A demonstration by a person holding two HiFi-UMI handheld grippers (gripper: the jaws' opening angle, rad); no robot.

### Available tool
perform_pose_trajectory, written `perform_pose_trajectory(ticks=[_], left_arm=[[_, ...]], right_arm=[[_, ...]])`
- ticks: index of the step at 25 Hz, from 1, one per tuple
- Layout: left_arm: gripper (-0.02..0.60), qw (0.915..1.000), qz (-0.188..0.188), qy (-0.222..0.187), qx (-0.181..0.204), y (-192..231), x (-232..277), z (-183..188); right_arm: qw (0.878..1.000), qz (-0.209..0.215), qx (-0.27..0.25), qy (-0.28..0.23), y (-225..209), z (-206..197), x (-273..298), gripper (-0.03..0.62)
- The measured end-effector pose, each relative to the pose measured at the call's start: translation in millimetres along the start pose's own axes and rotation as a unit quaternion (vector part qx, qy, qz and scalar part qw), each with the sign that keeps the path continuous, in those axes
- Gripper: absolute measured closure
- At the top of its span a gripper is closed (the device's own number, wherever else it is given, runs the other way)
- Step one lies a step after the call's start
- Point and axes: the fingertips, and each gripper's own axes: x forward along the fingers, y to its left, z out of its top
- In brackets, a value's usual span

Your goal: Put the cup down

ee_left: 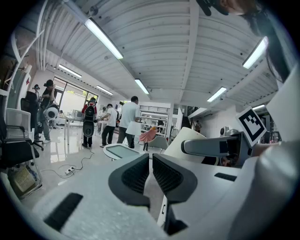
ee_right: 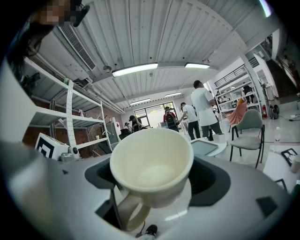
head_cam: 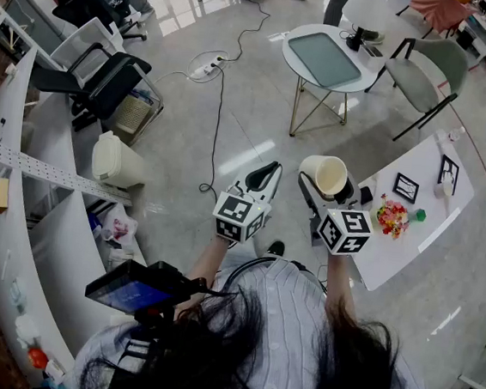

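Status of task: not completed. The cup (ee_right: 152, 161) is not yet down. It sits between the jaws of the right claw (head_cam: 325, 188), which is closed on it with the jaws spread wide to either side of its wall. The head view shows the cup carried in the air over the floor, resting on no surface.

Left claw (ee_left: 150, 164): jaws drawn together, nothing between them. It hangs just to the left of the right claw at about the same height and takes no part in the grip.

Remaining, in my judgement: the whole set-down. The cup has to be brought over a surface, lowered until its base bears, and then released. The nearest candidate is the white desk (head_cam: 419, 242), ahead and to the right of the right claw; it carries a small heap of coloured items (head_cam: 392, 216) and black-framed marker cards (head_cam: 406, 187).

Materials and shapes:
- Cup — cream, matte and smooth, with a round mouth and a wall that tapers toward the base. It is empty inside. Its loop handle hangs below the body, between the jaws, and the mouth faces back toward the claw's camera.
- Claw pads — dark with a fine ribbed face. The claw bodies are white with a slightly grainy finish.
- Desk — flat, white and plain.
- Floor — grey, polished and reflective.
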Motion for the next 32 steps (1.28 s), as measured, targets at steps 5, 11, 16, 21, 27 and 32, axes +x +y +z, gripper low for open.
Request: perform_pose_trajectory(ticks=[5,11,16,21,27,32], left_arm=[[0.548,1.0,0.001,-0.001,0.002,2.5,9.1,5.0],[0.548,1.0,-0.007,0.002,0.004,0.5,20.6,5.9],[0.548,0.9999,-0.013,0.005,0.007,1.0,30.6,7.7],[0.548,0.9998,-0.016,0.008,0.01,1.4,41.6,11.0],[0.548,0.9997,-0.016,0.01,0.013,3.0,59.9,16.6],[0.548,0.9995,-0.022,0.018,0.013,12.2,70.8,15.8]], right_arm=[[1.0,0.004,0.004,-0.003,-4.2,2.9,4.7,0.18],[1.0,0.0,0.008,-0.009,-14.0,7.8,4.6,0.18],[1.0,-0.004,0.011,-0.017,-22.9,12.1,6.0,0.18],[1.0,-0.003,0.017,-0.015,-32.4,12.7,9.1,0.18],[1.0,0.002,0.022,-0.014,-45.8,16.1,17.1,0.18],[1.0,0.001,0.025,-0.009,-50.5,14.1,32.4,0.18]])
